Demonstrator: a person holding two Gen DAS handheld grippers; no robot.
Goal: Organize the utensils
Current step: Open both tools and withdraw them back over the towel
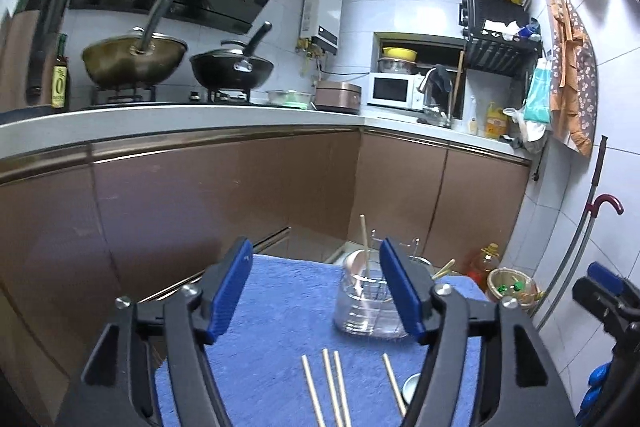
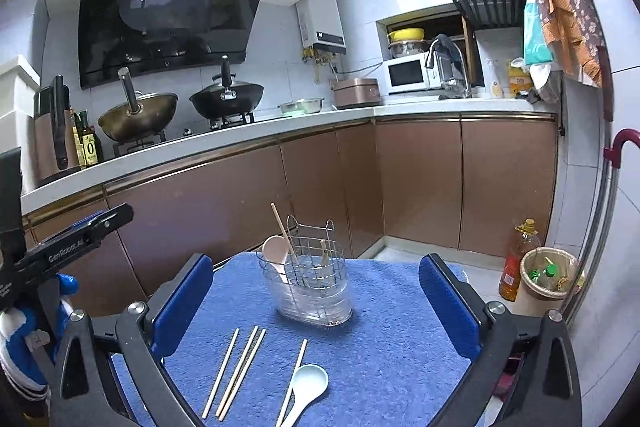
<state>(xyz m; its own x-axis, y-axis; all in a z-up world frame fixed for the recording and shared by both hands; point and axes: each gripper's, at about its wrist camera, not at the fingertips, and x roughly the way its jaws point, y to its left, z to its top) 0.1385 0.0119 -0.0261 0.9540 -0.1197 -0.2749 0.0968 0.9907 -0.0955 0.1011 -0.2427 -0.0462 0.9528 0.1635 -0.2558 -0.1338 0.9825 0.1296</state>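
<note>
Left hand-held gripper [image 1: 316, 291]: jaws spread apart, nothing between the pads; it hangs above the blue towel [image 2: 380, 347] that covers the surface.
Loose chopsticks [image 2: 236, 371]: three lie close together on the towel at about 7 o'clock from the holder, and a fourth lies apart at 6 o'clock, just beside the spoon.
Pale blue spoon [image 2: 306, 385]: flat on the towel, bowl towards the holder, at roughly 6 o'clock from it.
Utensil holder [image 2: 310, 287]: a wire caddy in a clear base, upright near the far middle of the towel; a pink spoon [image 2: 275, 250] and some chopsticks already stand in it.
Right hand-held gripper [image 2: 316, 307]: jaws at full spread, empty, with the holder framed between them.
Step in hand: between picks, I judge; part of the set is stowed, and four sticks and one spoon remain.
Next move: lower one gripper over a loose piece, close across its shaft, then stand it in the holder.
</note>
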